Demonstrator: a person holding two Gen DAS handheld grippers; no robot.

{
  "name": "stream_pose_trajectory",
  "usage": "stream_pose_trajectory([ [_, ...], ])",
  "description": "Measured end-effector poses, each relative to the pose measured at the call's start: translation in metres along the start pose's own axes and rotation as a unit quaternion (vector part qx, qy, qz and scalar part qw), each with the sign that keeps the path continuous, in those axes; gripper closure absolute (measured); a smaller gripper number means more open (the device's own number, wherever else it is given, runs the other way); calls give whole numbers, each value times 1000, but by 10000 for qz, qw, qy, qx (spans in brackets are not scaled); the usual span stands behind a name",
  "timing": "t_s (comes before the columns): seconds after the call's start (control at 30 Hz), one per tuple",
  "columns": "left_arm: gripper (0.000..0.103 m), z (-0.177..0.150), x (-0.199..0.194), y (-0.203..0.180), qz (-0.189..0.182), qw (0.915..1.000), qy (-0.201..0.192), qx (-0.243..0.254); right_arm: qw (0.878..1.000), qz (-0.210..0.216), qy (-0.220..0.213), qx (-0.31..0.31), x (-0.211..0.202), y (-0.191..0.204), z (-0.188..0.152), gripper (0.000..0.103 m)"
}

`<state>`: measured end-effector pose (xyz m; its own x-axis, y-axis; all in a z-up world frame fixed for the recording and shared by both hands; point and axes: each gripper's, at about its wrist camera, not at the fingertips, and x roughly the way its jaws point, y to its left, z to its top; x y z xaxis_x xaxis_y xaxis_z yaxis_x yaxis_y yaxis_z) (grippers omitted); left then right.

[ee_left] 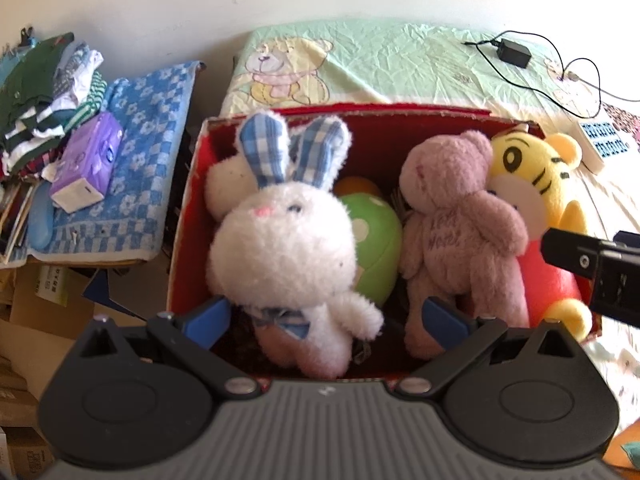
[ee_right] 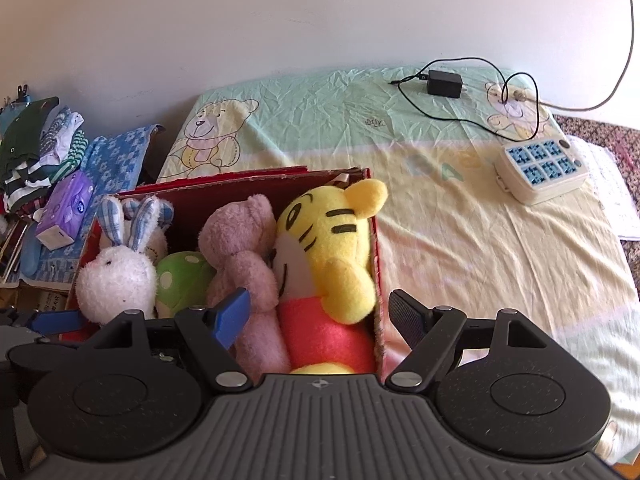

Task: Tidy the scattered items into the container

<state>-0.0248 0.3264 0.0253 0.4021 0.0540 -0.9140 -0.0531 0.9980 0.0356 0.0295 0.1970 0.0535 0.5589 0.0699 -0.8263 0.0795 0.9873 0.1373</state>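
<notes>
Red cardboard box [ee_left: 188, 216], open-topped, stood on the bed [ee_right: 460, 240] at its left edge, against the near end of the bear-printed sheet. Contents, left to right: white rabbit [ee_left: 280, 256] with blue checked ears, upright against the box's left wall; green spotted plush [ee_left: 376, 244], low between rabbit and bear, mostly hidden; pink bear [ee_left: 460, 232], standing, leaning on its right-hand neighbour; yellow tiger [ee_right: 332, 232] in a red garment, pressed against the box's right wall, one ear above the rim. All four toys lay inside the box and touched one another.

Left gripper [ee_left: 338, 316] hovered above the box's near edge, blue-padded fingers spread wide on either side of the rabbit's body, gripping nothing. Right gripper [ee_right: 320, 316] hovered above the box's near right corner, fingers likewise wide apart, the left one over the pink bear, the right one outside the box wall above the sheet, empty.

Beside the bed, left: blue flowered towel [ee_left: 148, 152] bearing a purple tissue pack [ee_left: 88, 160], next to a pile of folded clothes [ee_left: 44, 96]. On the bed, far right corner: black power adapter [ee_right: 444, 84] with looped cable, and a white multi-socket strip [ee_right: 540, 168] nearer the right edge.
</notes>
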Motion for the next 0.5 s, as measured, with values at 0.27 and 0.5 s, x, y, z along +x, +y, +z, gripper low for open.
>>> stream_pose_trajectory([
  [0.27,1,-7,-1,9,-115,9998,145,-15,9998,-101,128,-78,-6,17,-6,24],
  [0.5,1,-14,0,13,-86,9999,117,33,9998,-103,132,49,-9,22,-13,24],
])
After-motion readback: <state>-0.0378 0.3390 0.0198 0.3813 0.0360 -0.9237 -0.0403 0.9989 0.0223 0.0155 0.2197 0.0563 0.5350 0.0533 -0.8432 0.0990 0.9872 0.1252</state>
